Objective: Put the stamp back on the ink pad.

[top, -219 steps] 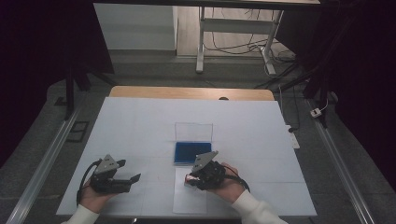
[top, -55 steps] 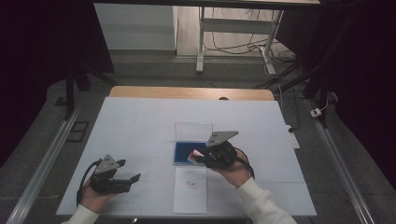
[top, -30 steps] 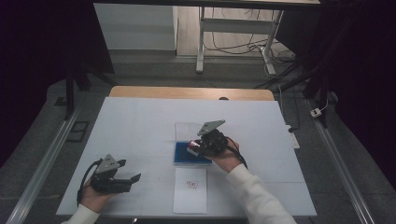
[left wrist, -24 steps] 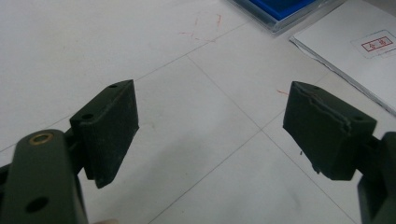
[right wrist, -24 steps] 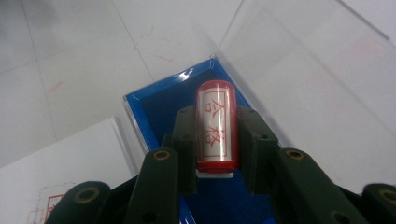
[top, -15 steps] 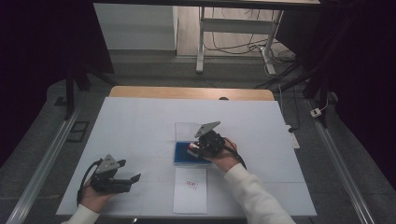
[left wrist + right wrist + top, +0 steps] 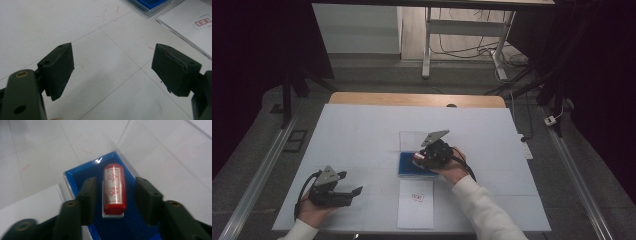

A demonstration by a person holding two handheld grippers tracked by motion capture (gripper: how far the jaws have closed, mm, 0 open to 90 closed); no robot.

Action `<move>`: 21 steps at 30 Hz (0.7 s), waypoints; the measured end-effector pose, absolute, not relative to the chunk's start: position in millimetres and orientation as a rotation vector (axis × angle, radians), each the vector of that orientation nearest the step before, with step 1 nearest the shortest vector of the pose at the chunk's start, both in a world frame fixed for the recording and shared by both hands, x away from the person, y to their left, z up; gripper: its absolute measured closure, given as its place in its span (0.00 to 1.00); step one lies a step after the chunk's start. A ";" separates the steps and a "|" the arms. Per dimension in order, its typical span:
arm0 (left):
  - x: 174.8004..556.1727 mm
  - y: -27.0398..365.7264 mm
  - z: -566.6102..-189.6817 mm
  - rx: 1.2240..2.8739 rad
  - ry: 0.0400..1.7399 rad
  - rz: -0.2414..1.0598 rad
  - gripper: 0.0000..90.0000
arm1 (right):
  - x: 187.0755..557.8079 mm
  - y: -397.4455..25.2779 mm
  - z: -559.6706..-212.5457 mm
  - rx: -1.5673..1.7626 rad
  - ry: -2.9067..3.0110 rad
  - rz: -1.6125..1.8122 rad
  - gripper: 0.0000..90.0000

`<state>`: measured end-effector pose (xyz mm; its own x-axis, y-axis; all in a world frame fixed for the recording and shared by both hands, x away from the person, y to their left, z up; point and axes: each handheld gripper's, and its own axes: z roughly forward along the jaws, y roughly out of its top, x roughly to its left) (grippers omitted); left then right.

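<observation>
A red stamp (image 7: 113,188) with red characters on its label lies in the blue-lined case (image 7: 75,178). My right gripper (image 7: 113,185) is open around it, with a gap between each jaw and the stamp. From above, the right gripper (image 7: 424,157) hovers over the blue case (image 7: 408,166) at mid-table, and the case's clear lid (image 7: 411,141) lies open behind it. A white sheet (image 7: 415,205) with a small red stamped mark (image 7: 417,197) lies in front of the case. My left gripper (image 7: 354,192) rests open and holding nothing at the front left, its jaws wide apart in the left gripper view (image 7: 112,62).
The white table (image 7: 362,135) carries faint red scribbles (image 7: 110,13). In the left gripper view the sheet's corner (image 7: 190,30) and the case's edge (image 7: 152,6) sit at the upper right. A wooden strip (image 7: 412,99) borders the table's far edge.
My right gripper rose from the white sheet, leaving a red mark there, and moved back over the blue case. It has barely shifted in the last half second. The left gripper stayed still.
</observation>
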<state>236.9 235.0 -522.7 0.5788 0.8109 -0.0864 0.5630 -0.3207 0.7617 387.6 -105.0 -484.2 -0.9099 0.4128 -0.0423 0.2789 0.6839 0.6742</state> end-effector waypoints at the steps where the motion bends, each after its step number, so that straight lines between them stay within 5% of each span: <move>1: 236.9 235.2 -522.8 2.024 1.095 0.401 0.20 | 387.2 -106.4 -483.3 0.578 2.696 1.049 0.53; 21: 236.1 234.3 -522.1 2.018 1.090 0.399 0.20 | 331.4 -207.0 -473.1 0.703 2.444 1.262 0.49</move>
<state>236.1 234.3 -522.1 0.5807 0.8092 -0.0895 0.5600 -0.3173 0.7653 331.4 -207.0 -473.1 -0.8345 0.5494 -0.0412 0.2844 0.4936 0.8219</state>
